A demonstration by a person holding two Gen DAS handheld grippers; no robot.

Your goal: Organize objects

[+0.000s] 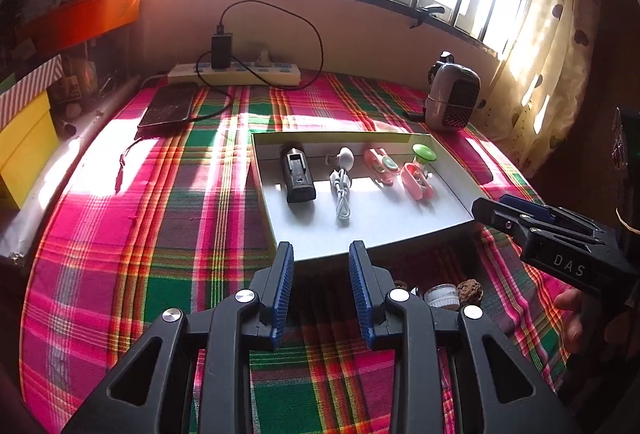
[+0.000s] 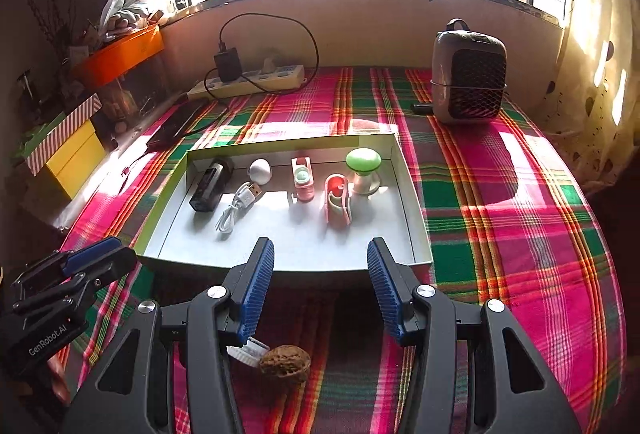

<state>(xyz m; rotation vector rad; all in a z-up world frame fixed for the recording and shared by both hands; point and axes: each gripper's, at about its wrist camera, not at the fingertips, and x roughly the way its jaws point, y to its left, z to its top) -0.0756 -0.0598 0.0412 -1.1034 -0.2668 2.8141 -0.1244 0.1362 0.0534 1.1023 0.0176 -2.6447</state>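
A shallow white tray (image 1: 400, 230) (image 2: 296, 254) lies on the plaid cloth. It holds a black device (image 1: 298, 174) (image 2: 210, 184), a white cable with a round plug (image 1: 341, 190) (image 2: 240, 202), two pink items (image 1: 380, 164) (image 2: 338, 204) and a green-capped item (image 1: 423, 154) (image 2: 363, 164). A walnut (image 2: 285, 363) (image 1: 470, 290) and a small white cap (image 2: 248, 350) (image 1: 440, 296) lie on the cloth in front of the tray. My left gripper (image 1: 321, 254) is open and empty at the tray's near edge. My right gripper (image 2: 320, 254) is open and empty above the walnut.
A power strip (image 1: 234, 73) with a charger and black cable, a dark phone (image 1: 170, 108) and a small grey heater (image 2: 468, 74) stand at the back. Yellow and orange boxes (image 2: 76, 158) line the left side. A curtain (image 2: 600, 74) hangs at right.
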